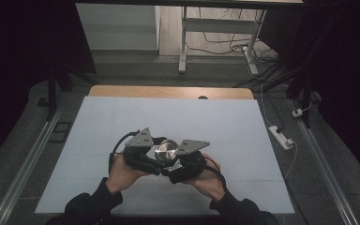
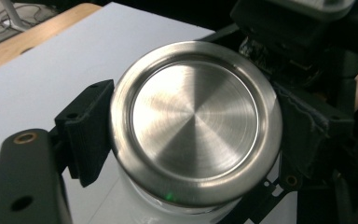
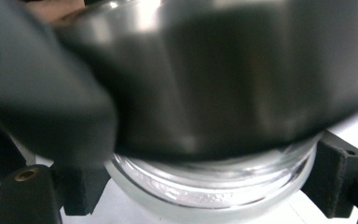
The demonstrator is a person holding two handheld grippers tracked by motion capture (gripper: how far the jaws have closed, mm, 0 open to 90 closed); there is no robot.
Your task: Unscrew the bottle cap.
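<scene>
Here, from the high view, a person sits at the near edge of a table covered by a white sheet (image 1: 178, 117), with a strip of bare wood (image 1: 168, 92) showing at the far edge. Both dark-sleeved forearms come up from the near side and meet at the middle of the sheet. The left hand (image 1: 122, 171) carries the left gripper (image 1: 151, 154) and the right hand (image 1: 208, 176) carries the right gripper (image 1: 182, 161), each topped by a grey three-cornered plate. Between them, held close, is a jar with a round steel lid (image 1: 166, 151) that catches the light. On the floor off to the right lies a white power strip (image 1: 281, 137), and beyond the table stands a white desk frame (image 1: 215, 28) with loose cables.

In the left gripper view, the steel lid (image 2: 196, 123) sits square in front of the camera, brushed metal with a raised rim, on top of a clear glass jar (image 2: 135, 205). A ribbed black jaw presses against the lid's left side and another against its right, so this gripper is clamped on the lid. The other gripper's black body (image 2: 303, 32) crowds in at the far right.

In the right gripper view, things are very close and blurred. The jar's glass body (image 3: 214, 186) fills the gap between the two black jaws, which touch it on either side, so this gripper grips the jar. The lid's metal wall (image 3: 223, 79) looms above, with the other gripper's jaw as a dark blur at the left.
</scene>
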